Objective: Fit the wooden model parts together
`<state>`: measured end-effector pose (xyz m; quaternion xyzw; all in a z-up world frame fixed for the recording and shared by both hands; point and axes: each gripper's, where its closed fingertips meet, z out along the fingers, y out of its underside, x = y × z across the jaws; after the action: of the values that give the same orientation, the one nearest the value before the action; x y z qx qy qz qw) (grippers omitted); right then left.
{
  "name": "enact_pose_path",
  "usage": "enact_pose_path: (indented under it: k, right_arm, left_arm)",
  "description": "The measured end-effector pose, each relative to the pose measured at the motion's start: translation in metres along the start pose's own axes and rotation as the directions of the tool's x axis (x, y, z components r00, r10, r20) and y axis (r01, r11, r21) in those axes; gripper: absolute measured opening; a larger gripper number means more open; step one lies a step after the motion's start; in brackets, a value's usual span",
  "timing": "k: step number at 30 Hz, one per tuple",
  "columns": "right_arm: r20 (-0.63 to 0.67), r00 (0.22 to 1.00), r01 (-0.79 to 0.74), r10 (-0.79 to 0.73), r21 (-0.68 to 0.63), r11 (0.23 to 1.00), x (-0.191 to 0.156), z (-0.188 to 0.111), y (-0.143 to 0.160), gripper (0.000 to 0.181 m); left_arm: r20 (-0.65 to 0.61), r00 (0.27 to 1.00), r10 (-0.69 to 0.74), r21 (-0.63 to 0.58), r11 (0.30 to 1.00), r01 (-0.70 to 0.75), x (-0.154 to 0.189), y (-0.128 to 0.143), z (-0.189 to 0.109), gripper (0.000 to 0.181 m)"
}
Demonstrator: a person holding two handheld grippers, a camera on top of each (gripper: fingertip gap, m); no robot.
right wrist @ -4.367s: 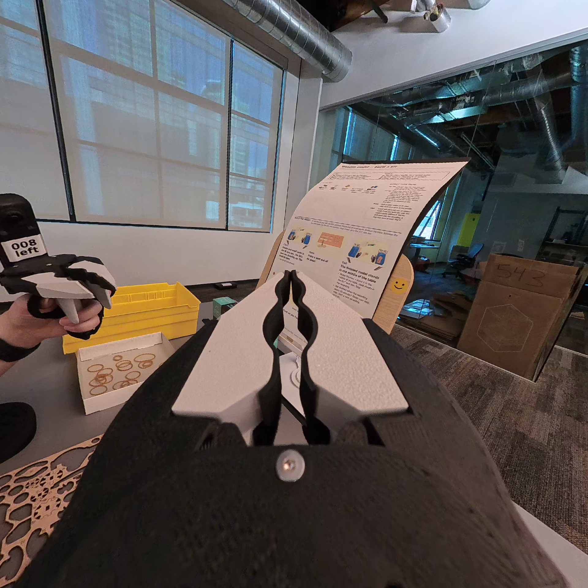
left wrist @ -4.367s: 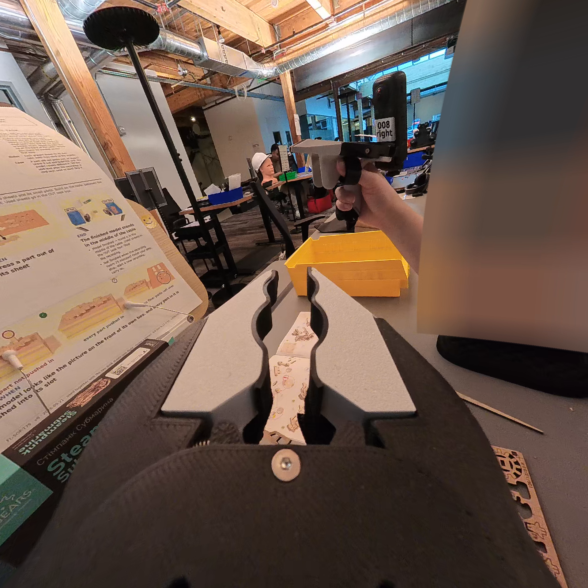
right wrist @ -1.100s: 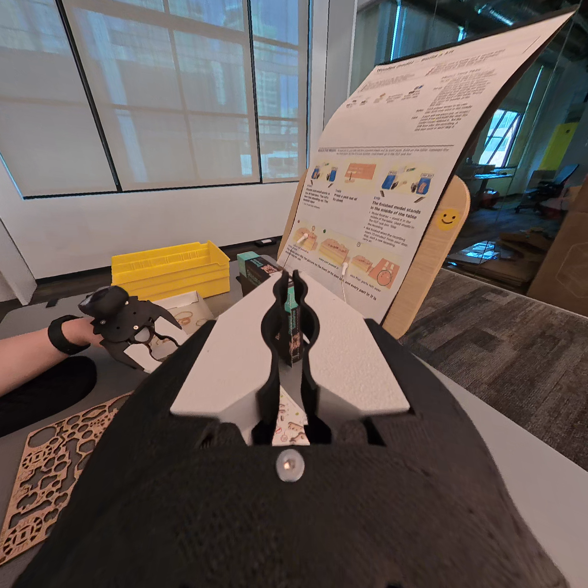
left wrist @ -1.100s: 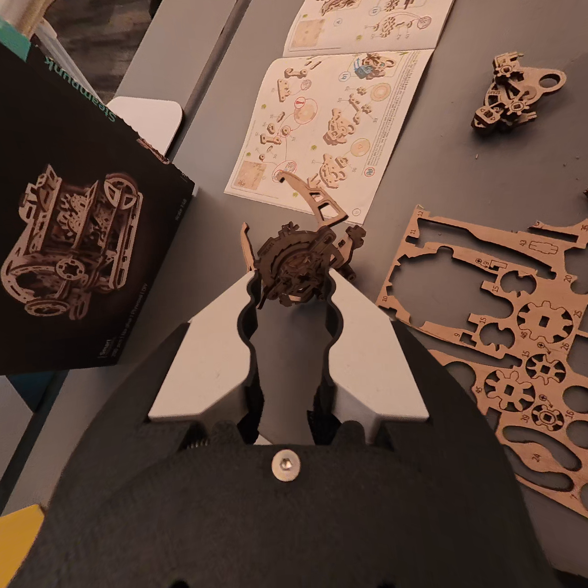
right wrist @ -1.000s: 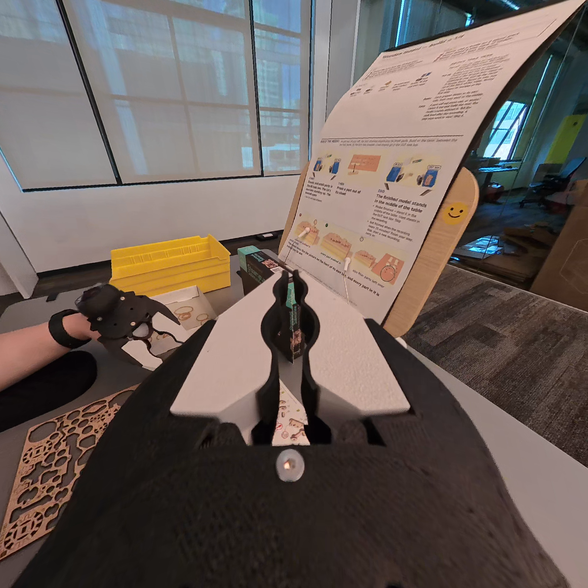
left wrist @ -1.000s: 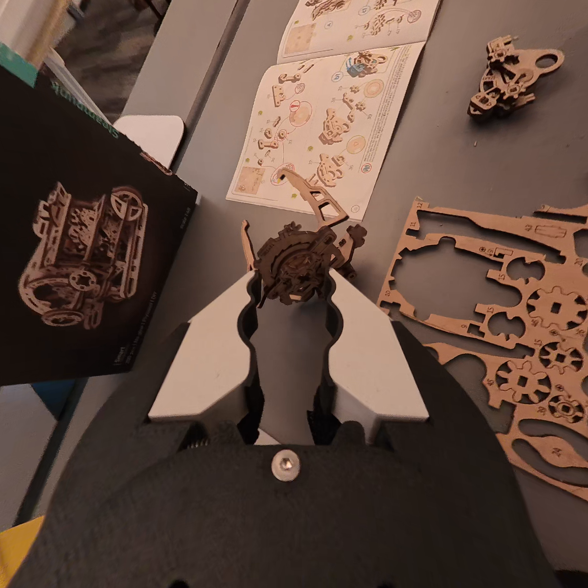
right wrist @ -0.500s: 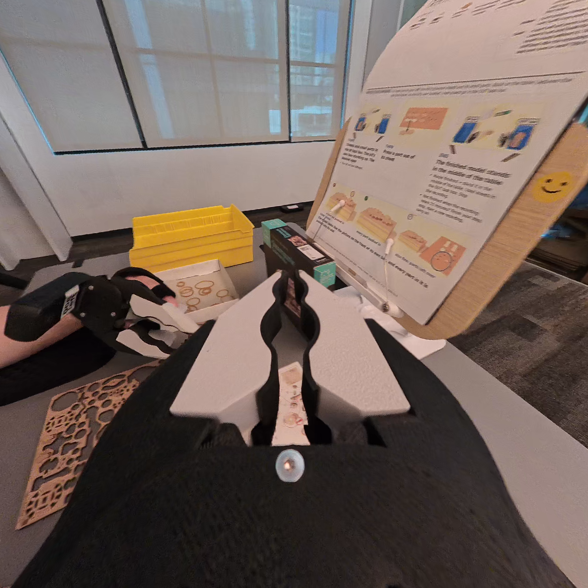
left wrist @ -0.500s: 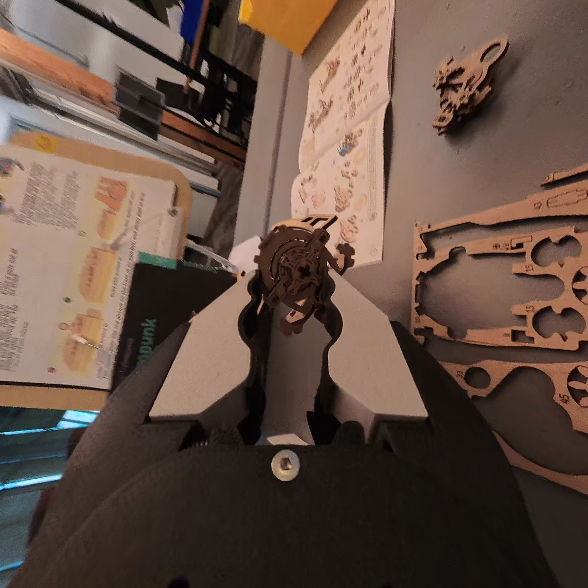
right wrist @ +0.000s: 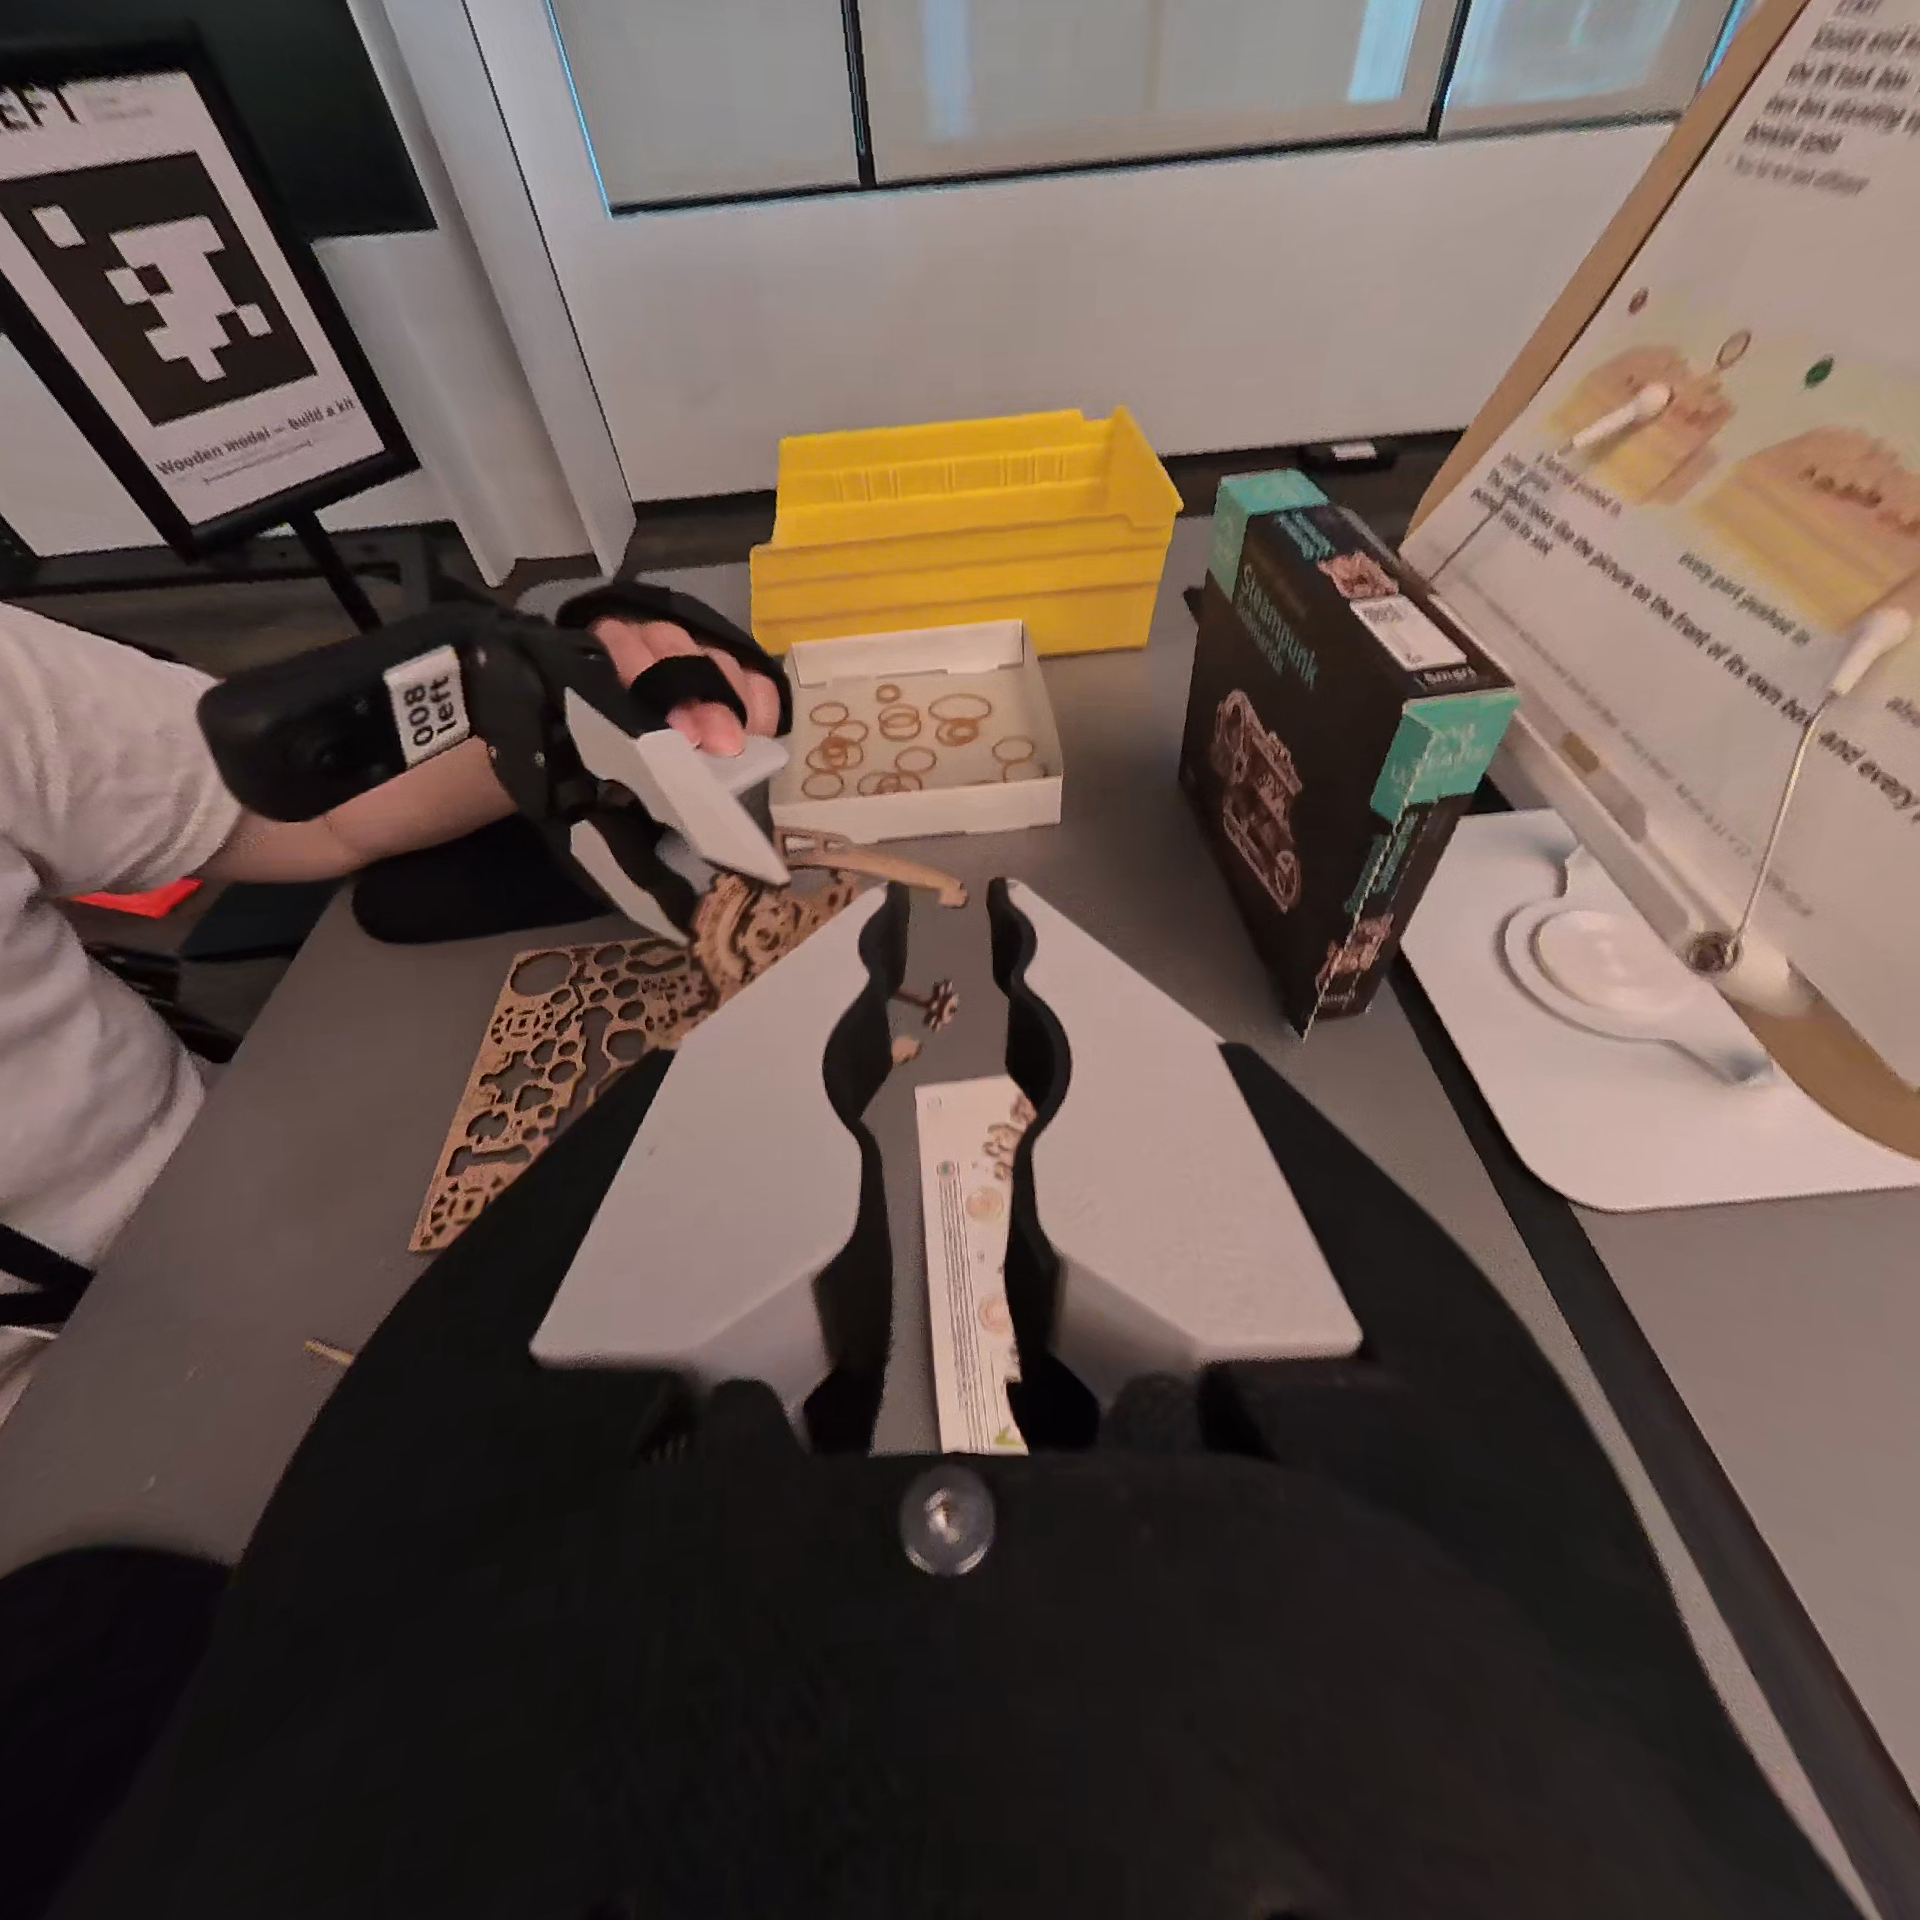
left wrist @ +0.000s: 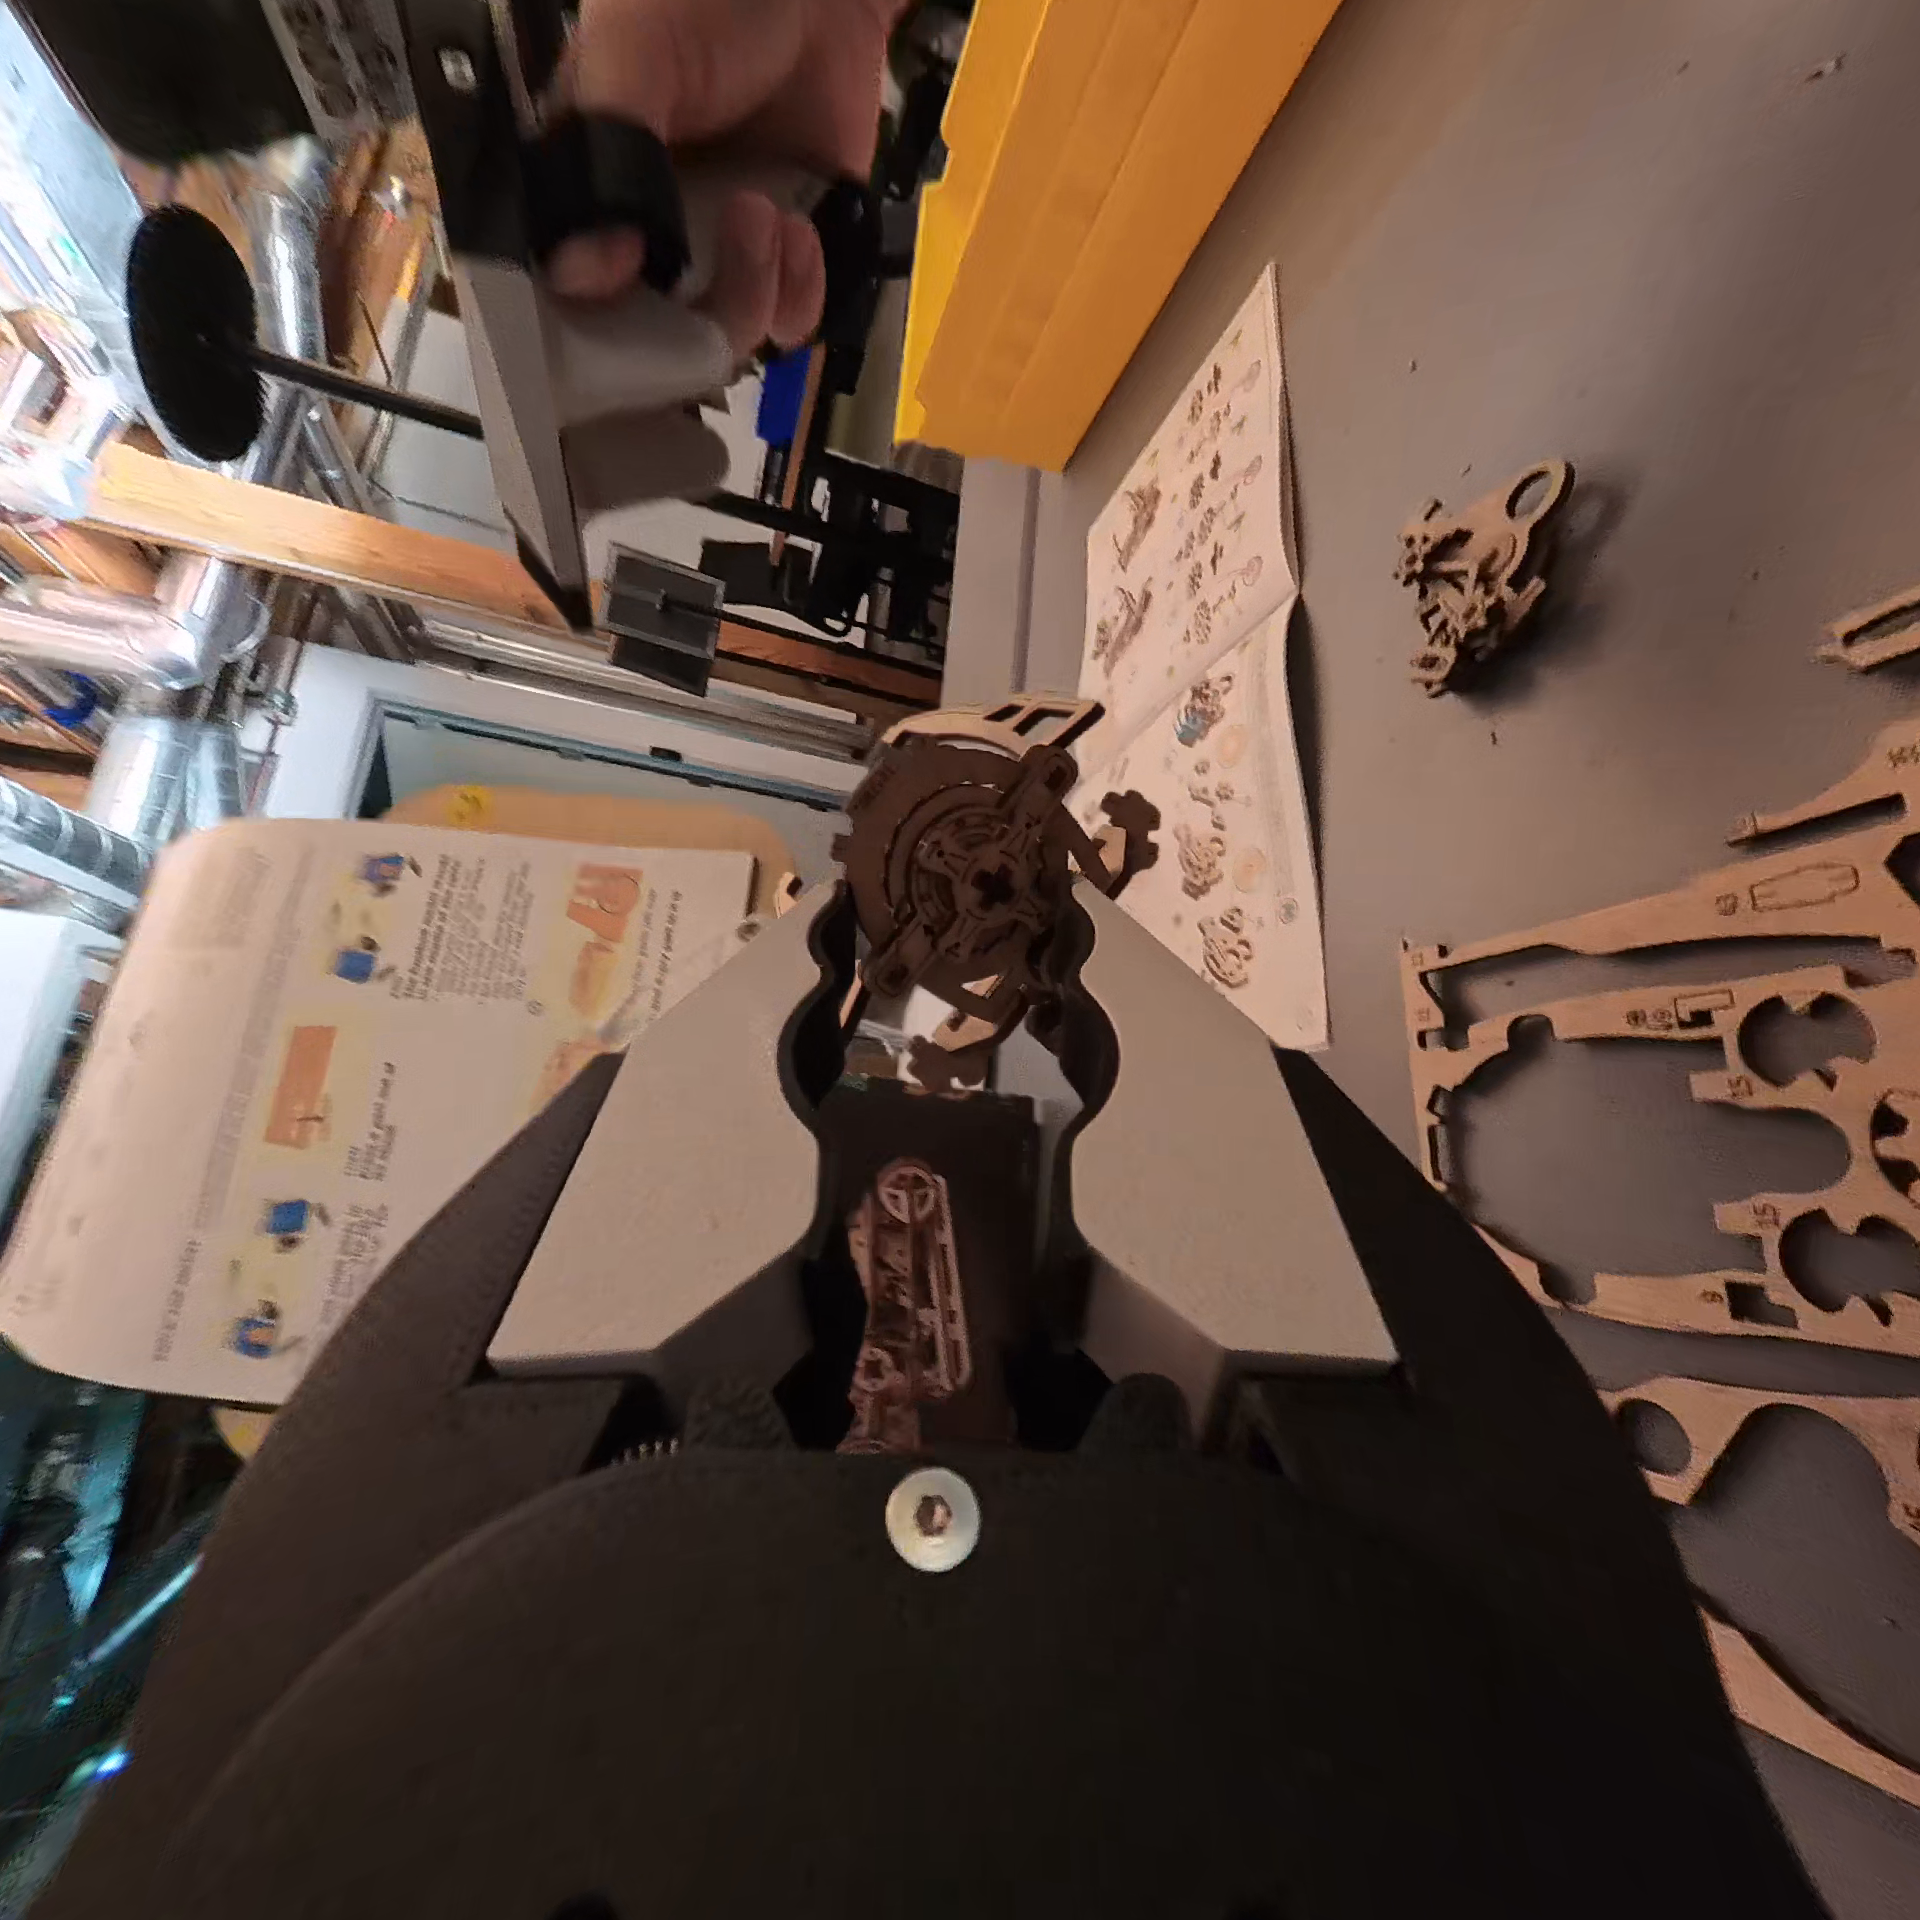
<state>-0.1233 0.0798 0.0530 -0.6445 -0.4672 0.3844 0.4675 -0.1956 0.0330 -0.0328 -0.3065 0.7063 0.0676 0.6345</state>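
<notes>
My left gripper (left wrist: 956,914) is shut on a dark round geared wooden assembly (left wrist: 971,894) and holds it above the table, rolled on its side. In the right wrist view the left gripper (right wrist: 717,862) holds that assembly (right wrist: 758,925) just left of my right gripper (right wrist: 945,904), which is open by a narrow gap and empty. The assembly's small gear (right wrist: 930,1003) shows between the right fingers. A second small wooden assembly (left wrist: 1475,582) lies on the grey table. Punched wooden part sheets (left wrist: 1662,1143) lie flat, also seen in the right wrist view (right wrist: 561,1049).
An open instruction booklet (left wrist: 1205,727) lies on the table. A white tray of rubber bands (right wrist: 914,727), a yellow bin (right wrist: 956,530) and the dark kit box (right wrist: 1340,758) stand behind. An instruction board (right wrist: 1714,520) on its white base stands at the right. Left tips to right tips: about 12 centimeters.
My left gripper has rolled sideways with the assembly. My right gripper has tipped down toward the table, come close to the left gripper, and its fingers have parted.
</notes>
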Motion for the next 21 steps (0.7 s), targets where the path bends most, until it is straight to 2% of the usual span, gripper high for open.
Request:
enact_pose_path:
  k: [3, 6, 11, 16, 21]
  right_arm:
    - [-0.053, 0.999, 0.003, -0.006, -0.063, 0.998, 0.004, -0.009, 0.008, 0.018]
    - [-0.094, 0.996, 0.002, -0.012, -0.106, 0.994, 0.007, -0.015, 0.015, 0.021]
    - [-0.022, 0.998, -0.058, 0.055, -0.157, 0.986, 0.012, 0.004, 0.04, 0.021]
    - [0.089, 0.989, -0.102, 0.116, -0.154, 0.983, 0.006, 0.023, 0.051, 0.022]
    - [0.093, 0.99, -0.094, 0.107, -0.13, 0.987, 0.004, 0.018, 0.045, 0.022]
  left_arm:
    - [-0.043, 0.997, -0.063, -0.041, 0.997, 0.061, 0.01, 0.023, 0.003, 0.037]
    - [-0.113, 0.982, -0.149, -0.031, 0.989, 0.146, 0.019, 0.03, 0.002, 0.037]
    - [-0.199, 0.934, -0.296, 0.03, 0.951, 0.308, 0.023, 0.031, -0.002, 0.037]
    - [-0.203, 0.931, -0.303, 0.227, 0.91, 0.346, 0.001, -0.004, -0.015, 0.037]
    - [-0.202, 0.935, -0.292, 0.339, 0.875, 0.347, -0.013, -0.034, -0.025, 0.036]
